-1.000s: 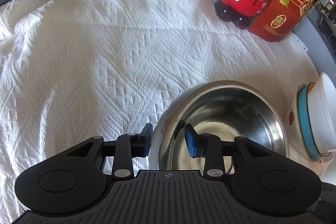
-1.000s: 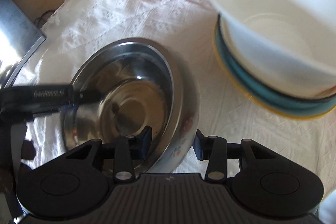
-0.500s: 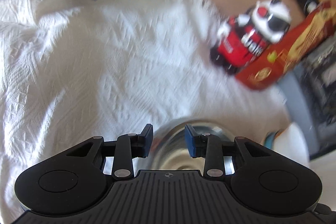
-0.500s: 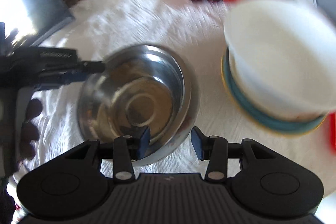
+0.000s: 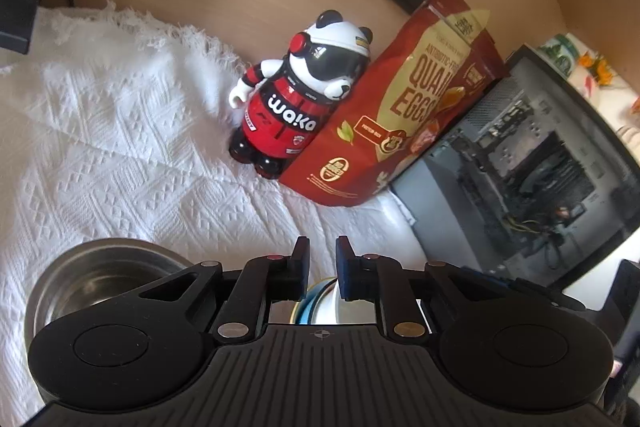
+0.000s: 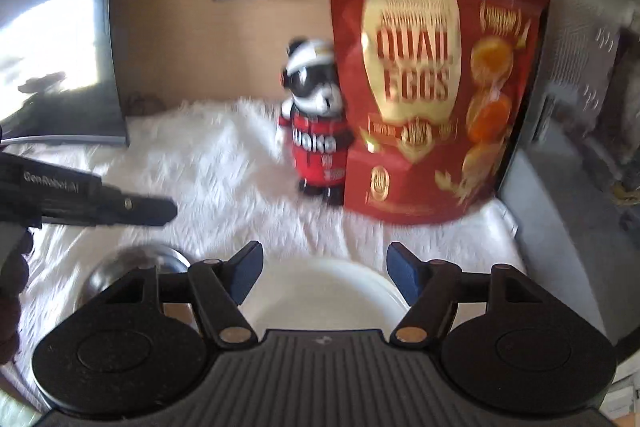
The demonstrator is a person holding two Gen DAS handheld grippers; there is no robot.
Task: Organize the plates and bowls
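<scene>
White woven cloth point(image 5: 120, 147) lies open from 9 to 12 o'clock. Panda figurine point(image 5: 298, 99), red quail-egg pouch point(image 5: 400, 123) and grey computer case point(image 5: 520, 163) block 12 to 3.

My left tongs point(image 5: 322, 267) are drawn nearly closed on nothing, raised above the steel bowl point(image 5: 96, 275) and angled downward. My right tongs point(image 6: 322, 277) are opening, nothing between them, to the bowl's right. My fingers point(image 6: 12, 291) grip the left handle.

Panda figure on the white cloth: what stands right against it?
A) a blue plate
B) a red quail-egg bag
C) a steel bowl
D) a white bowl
B: the panda figure stands on the white cloth pressed up against the red quail-egg bag; the steel bowl sits well apart, near the camera.
</scene>
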